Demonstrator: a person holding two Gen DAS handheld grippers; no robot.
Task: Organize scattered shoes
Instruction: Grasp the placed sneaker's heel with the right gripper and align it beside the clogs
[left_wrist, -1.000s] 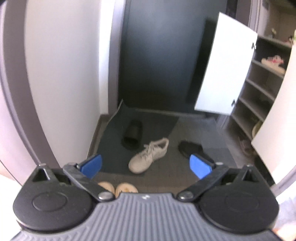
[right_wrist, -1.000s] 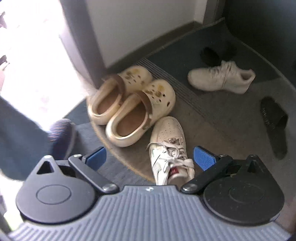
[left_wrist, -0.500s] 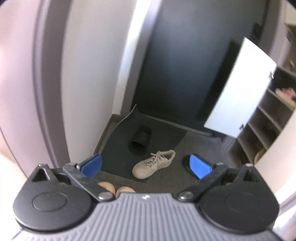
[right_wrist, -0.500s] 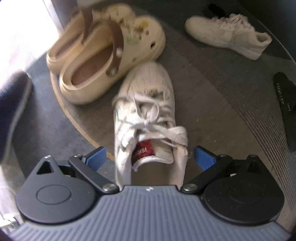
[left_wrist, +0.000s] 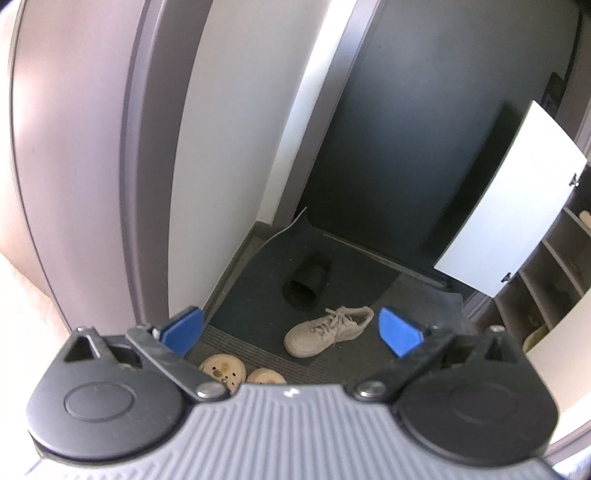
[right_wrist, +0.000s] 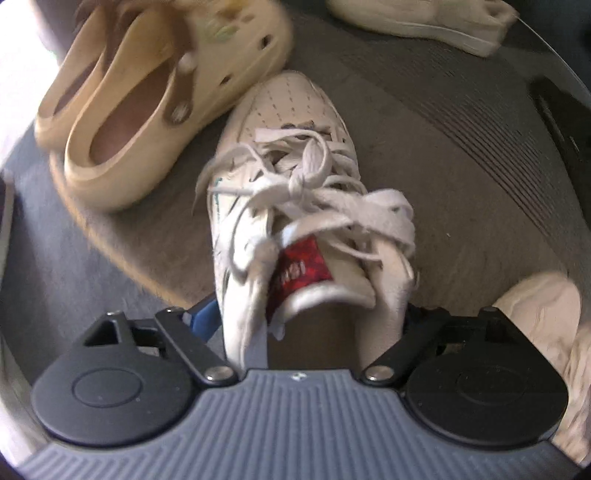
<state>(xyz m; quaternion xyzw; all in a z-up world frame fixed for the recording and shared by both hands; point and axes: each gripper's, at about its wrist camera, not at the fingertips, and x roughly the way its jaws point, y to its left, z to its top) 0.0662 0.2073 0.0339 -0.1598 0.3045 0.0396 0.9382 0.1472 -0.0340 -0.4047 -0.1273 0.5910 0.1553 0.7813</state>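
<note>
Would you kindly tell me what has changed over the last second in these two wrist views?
The right gripper came down over the near white sneaker; its jaws now straddle the heel end and are closing, a firm grip not yet clear. The left gripper rolled and shifted a little, open and holding nothing. The clogs, far sneaker and black slide lie where they were.

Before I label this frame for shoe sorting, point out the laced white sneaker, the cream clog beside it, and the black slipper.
laced white sneaker (right_wrist: 291, 110): right wrist view, perforated toe.
cream clog (right_wrist: 155, 122): right wrist view, footbed.
black slipper (left_wrist: 308, 282): left wrist view, upper.
</note>
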